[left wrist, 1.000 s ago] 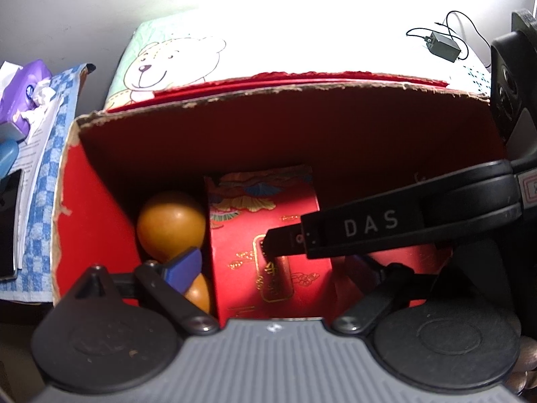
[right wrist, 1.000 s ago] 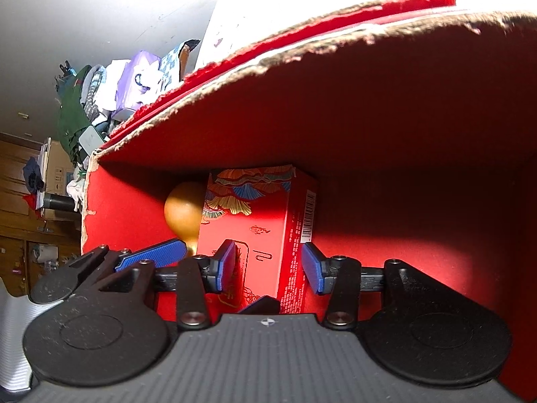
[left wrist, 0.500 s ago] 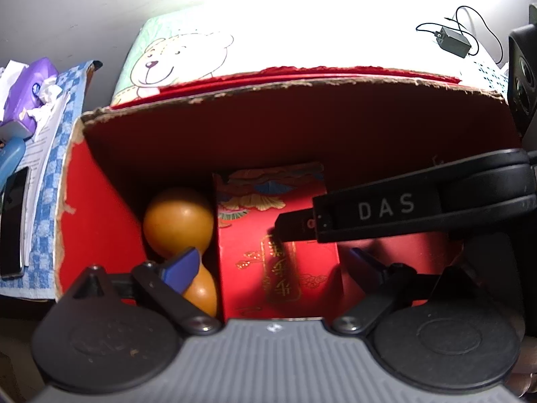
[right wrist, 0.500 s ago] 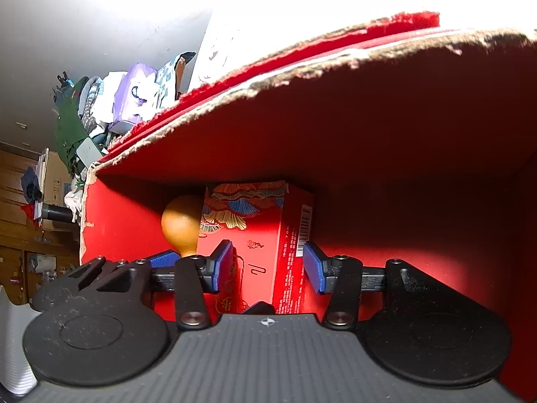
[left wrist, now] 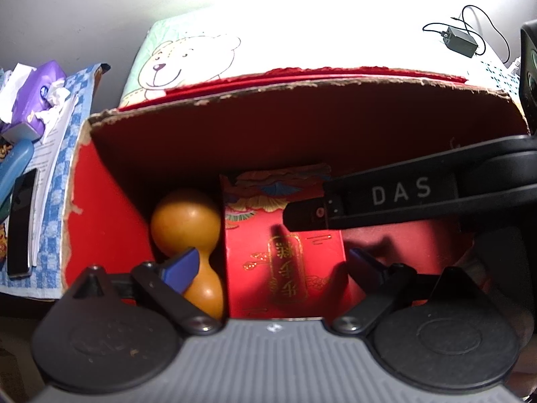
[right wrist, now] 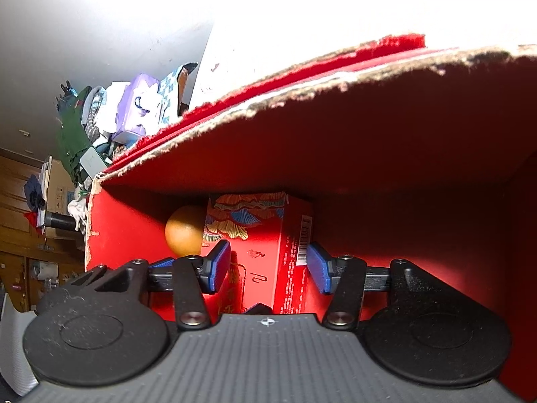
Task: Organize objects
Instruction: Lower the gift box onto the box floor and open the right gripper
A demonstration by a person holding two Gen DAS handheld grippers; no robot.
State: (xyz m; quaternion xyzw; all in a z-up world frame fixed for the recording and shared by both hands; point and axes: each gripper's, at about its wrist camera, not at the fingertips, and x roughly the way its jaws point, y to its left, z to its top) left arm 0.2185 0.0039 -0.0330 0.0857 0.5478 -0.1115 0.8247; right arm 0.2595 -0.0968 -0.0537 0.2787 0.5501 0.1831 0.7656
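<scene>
A red gift box with gold writing (left wrist: pixel 285 245) lies inside a large open red cardboard box (left wrist: pixel 100 201), next to an orange gourd (left wrist: pixel 188 231) on its left. My left gripper (left wrist: pixel 272 262) is open above them, its blue pads apart over the gourd and the gift box. My right gripper (right wrist: pixel 268 267) is open, its pads either side of the gift box (right wrist: pixel 265 245) with small gaps. Its black finger marked DAS (left wrist: pixel 386 198) crosses the left wrist view from the right. The gourd (right wrist: pixel 184 233) shows behind the gift box.
The cardboard box's torn far wall (right wrist: pixel 335 107) stands high. A bear-print cushion (left wrist: pixel 188 57) lies behind it. Left of the box are a purple tissue pack (left wrist: pixel 37 97), papers and a black phone (left wrist: pixel 21 225) on a blue checked cloth. A black charger (left wrist: pixel 459 38) lies far right.
Both grippers have pulled back and up a little from the red cardboard box. The right gripper's pads have opened wider around the gift box. The gift box and gourd stay put.
</scene>
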